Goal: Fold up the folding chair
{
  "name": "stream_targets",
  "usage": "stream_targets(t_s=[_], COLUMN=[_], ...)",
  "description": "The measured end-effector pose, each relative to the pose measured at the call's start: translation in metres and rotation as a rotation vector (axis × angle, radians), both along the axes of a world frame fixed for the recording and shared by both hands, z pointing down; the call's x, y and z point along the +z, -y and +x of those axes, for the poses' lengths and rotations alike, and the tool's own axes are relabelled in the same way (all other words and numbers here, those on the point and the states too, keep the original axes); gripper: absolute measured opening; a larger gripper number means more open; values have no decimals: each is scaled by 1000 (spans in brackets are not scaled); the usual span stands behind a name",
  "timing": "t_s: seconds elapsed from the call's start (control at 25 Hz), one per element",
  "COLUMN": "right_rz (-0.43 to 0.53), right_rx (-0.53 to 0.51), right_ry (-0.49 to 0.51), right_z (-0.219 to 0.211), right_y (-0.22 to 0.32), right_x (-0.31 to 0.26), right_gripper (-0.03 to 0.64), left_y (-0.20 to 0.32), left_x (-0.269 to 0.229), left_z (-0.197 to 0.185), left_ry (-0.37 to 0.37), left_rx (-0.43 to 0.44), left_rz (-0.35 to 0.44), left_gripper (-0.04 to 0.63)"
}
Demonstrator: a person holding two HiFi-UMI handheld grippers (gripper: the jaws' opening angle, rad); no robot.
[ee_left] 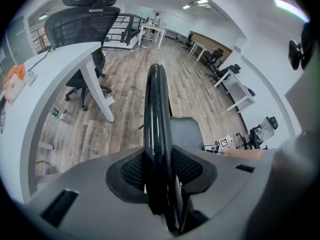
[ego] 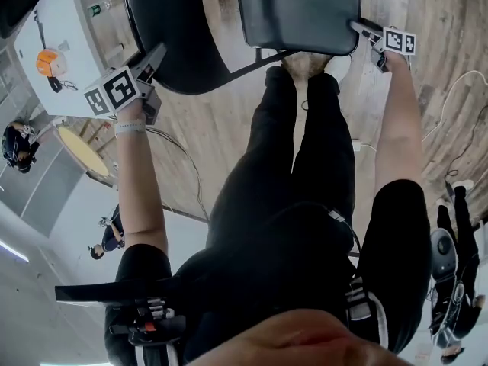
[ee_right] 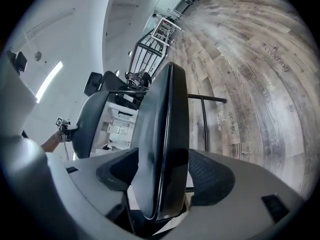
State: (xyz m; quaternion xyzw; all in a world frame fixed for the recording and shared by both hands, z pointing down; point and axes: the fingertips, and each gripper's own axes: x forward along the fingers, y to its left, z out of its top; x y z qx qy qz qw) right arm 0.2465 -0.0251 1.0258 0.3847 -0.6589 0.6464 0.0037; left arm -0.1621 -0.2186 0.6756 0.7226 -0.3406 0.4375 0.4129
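The folding chair stands just ahead of my legs on the wood floor. Its black backrest (ego: pixel 171 36) is at the upper left of the head view and its dark padded seat (ego: pixel 297 10) at the top centre. My left gripper (ego: pixel 155 58) is shut on the backrest's rim (ee_left: pixel 157 129), and both pads press on it. My right gripper (ego: pixel 360 29) is at the seat's right edge. The thick seat edge (ee_right: pixel 162 134) lies between its wide jaws, and the pads stand off it. The left gripper (ee_right: pixel 64 125) shows small in the right gripper view beside the backrest (ee_right: pixel 92 119).
A white desk (ee_left: pixel 60 69) and a mesh office chair (ee_left: pixel 82 24) stand to the left of the folding chair. A cable (ego: pixel 187 170) runs over the floor by my legs (ego: pixel 305 166). Other people (ego: pixel 457 265) stand off to the right.
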Motion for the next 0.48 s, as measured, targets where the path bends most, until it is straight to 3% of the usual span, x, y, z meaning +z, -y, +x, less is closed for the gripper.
stream_targets(t_s=[0.48], right_rz=[17], right_rx=[-48], right_ry=[128], right_z=[-12], right_y=[12], right_x=[17], right_gripper=[293], left_y=[-1], left_x=[4], left_z=[6], left_ry=[10], left_rx=[9], left_rz=[-21], left_gripper=[129])
